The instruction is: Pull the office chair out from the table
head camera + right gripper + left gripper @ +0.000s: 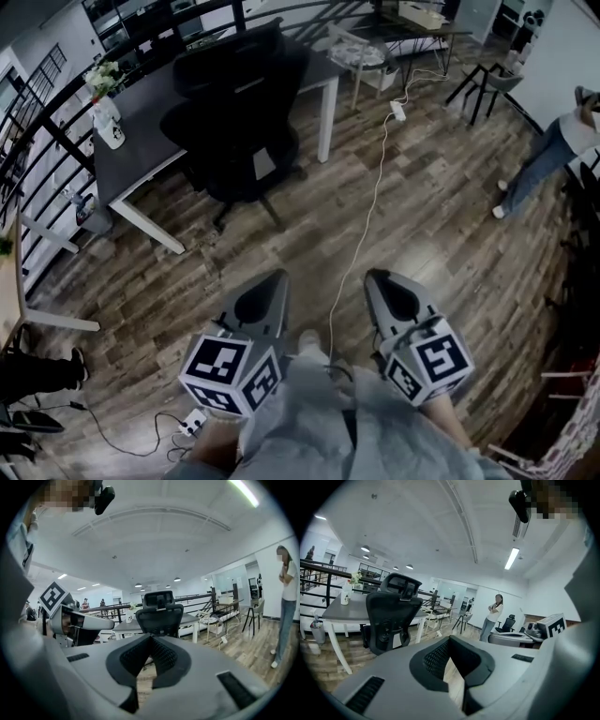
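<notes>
Left gripper (277, 276) was out in front of me, fingers pressed tight together, nothing between them. Ahead and to the left of those fingers stood the grey surface (141, 150), with a white vase of flowers (108, 120) near its far-left edge. And there was the black office chair (234, 122), well ahead of both sets of fingers and a touch left of the gap between them. It was drawn up to the surface's near edge, its back toward me. No contact: both grippers hung well apart from it, over the wooden floor (441, 234). A white cable (370, 206) ran across that floor from just ahead of the gap between the grippers, off toward the surface's right end. Right gripper (374, 275) was level beside the left one, fingers closed on each other too, empty. Far off to its right, a person (548, 155) stood on the floor.
</notes>
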Demonstrator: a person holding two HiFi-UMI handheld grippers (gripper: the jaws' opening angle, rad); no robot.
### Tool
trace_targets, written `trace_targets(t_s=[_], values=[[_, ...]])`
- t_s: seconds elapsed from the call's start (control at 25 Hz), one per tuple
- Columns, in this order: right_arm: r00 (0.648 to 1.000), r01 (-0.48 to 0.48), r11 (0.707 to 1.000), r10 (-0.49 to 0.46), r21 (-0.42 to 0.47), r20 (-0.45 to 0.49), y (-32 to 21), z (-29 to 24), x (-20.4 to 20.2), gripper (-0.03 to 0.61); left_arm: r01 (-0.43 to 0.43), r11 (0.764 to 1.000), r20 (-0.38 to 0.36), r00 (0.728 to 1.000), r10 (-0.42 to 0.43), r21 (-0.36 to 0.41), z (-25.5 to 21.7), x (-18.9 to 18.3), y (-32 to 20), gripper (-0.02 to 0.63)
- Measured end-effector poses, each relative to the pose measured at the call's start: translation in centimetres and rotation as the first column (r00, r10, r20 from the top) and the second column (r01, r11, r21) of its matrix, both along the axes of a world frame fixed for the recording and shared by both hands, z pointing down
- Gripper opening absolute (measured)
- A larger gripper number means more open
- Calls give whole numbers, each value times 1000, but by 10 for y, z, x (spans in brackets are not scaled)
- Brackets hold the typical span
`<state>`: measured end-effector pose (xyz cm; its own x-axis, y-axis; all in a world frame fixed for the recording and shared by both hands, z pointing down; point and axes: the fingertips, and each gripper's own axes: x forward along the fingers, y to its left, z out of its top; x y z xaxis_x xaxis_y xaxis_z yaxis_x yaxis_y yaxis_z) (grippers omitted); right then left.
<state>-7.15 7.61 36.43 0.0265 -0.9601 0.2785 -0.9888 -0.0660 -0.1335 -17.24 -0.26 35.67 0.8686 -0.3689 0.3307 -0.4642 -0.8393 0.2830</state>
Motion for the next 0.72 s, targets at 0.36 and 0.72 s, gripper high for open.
trace_targets(t_s=[0.36, 0.72], values=[[1000, -11, 1000, 11, -15, -14, -52, 12, 39, 3, -2, 1000, 7, 1000, 2, -15, 10, 36, -51, 12], [996, 93, 996, -93, -19, 2, -103, 15, 57, 3, 108, 994, 16, 994, -108, -26, 14, 43, -92, 12]])
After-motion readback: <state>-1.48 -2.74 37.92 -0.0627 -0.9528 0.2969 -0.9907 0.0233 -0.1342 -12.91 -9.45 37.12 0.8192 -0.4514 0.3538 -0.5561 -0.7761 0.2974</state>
